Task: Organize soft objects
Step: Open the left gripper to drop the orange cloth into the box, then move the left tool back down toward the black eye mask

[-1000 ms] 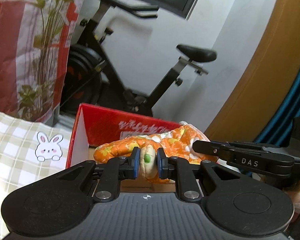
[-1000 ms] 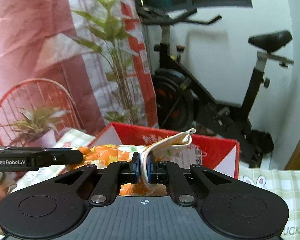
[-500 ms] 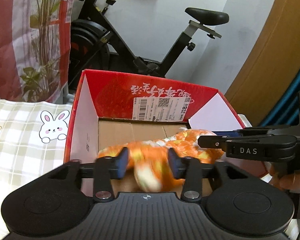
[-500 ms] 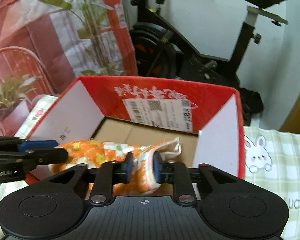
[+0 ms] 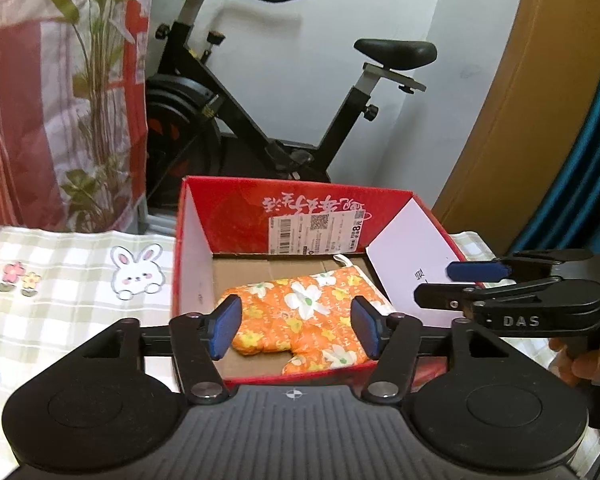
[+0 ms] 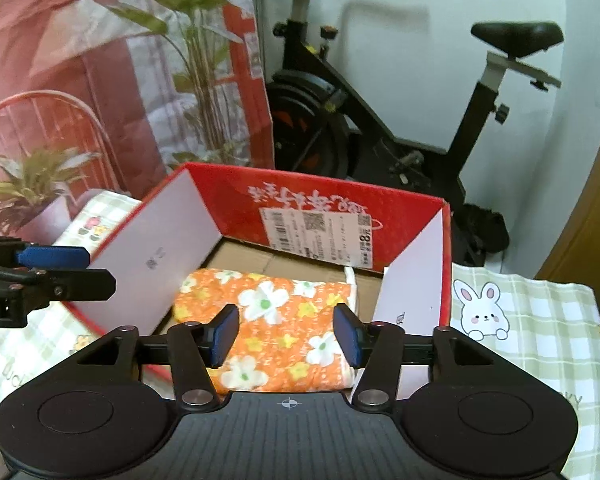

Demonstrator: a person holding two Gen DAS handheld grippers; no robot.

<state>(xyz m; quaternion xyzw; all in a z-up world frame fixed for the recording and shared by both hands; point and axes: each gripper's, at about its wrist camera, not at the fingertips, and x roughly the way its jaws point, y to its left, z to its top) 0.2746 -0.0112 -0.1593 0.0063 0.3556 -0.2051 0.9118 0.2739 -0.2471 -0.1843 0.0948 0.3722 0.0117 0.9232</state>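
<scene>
An orange oven mitt [image 5: 300, 312] with white and yellow flowers lies flat on the brown floor of a red cardboard box [image 5: 236, 216]. My left gripper [image 5: 296, 328] hovers over the box's near edge, jaws opening, pads clear of the mitt below. In the right wrist view the same mitt [image 6: 272, 320] lies in the box [image 6: 332, 208], and my right gripper [image 6: 286, 334] hangs above it with jaws opening and nothing pressed between them. Each gripper shows at the side of the other's view: the right one [image 5: 476, 280], the left one [image 6: 56, 268].
The box stands on a green checked cloth with rabbit prints [image 5: 80, 280] [image 6: 540, 320]. Behind it are an exercise bike [image 5: 260, 120], a red and white curtain with a tall plant [image 5: 92, 80], a potted plant [image 6: 32, 184] and a wooden door [image 5: 540, 120].
Both grippers were shut on the mitt above the box; they have opened and let it go. The mitt now lies flat on the box floor, and both grippers have drawn back.
</scene>
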